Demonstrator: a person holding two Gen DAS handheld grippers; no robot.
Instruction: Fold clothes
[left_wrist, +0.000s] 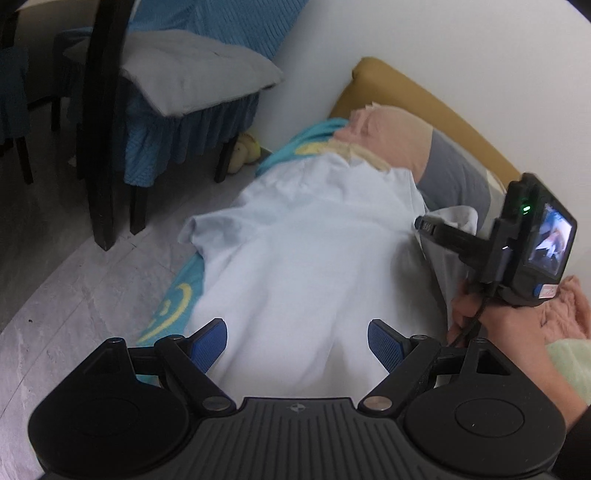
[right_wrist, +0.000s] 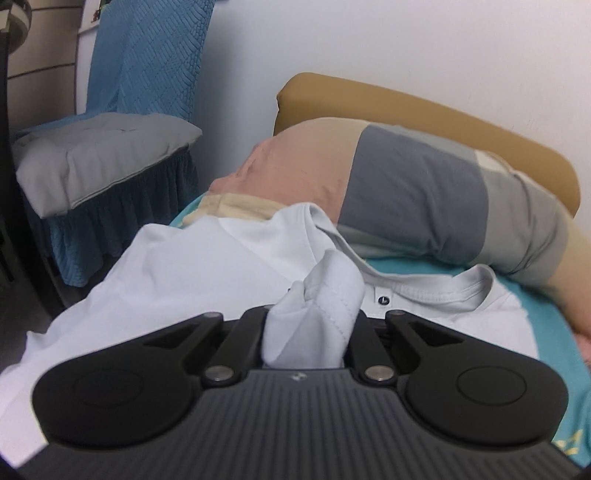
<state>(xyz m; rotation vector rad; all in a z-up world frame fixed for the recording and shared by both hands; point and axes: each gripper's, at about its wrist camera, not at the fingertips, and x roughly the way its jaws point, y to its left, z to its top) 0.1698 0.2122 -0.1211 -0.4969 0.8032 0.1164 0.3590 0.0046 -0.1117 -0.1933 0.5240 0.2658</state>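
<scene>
Here's the pale blue T-shirt (left_wrist: 306, 258) spread across the bed, over a teal sheet (left_wrist: 177, 299), its collar (right_wrist: 443, 286) up by the colour-block pillow (right_wrist: 413, 199). The right hand-held gripper (right_wrist: 310, 332) is clenched on a bunched sleeve or side edge of the shirt, fabric pinched up between its jaws and lifted off the rest. The left hand-held gripper (left_wrist: 297, 341) hangs released over the lower body of the shirt, blue pads (left_wrist: 208, 341) spread wide, nothing between them; whether they touch the cloth I can't tell. This looks like the first side fold: the right side picked up, ready to carry across the chest. The next move calls for the left one to pin or grab the hem on the same side, so both ends travel together and the crease runs straight. A chair (left_wrist: 177, 85) with a grey cushion stands beside the bed.
</scene>
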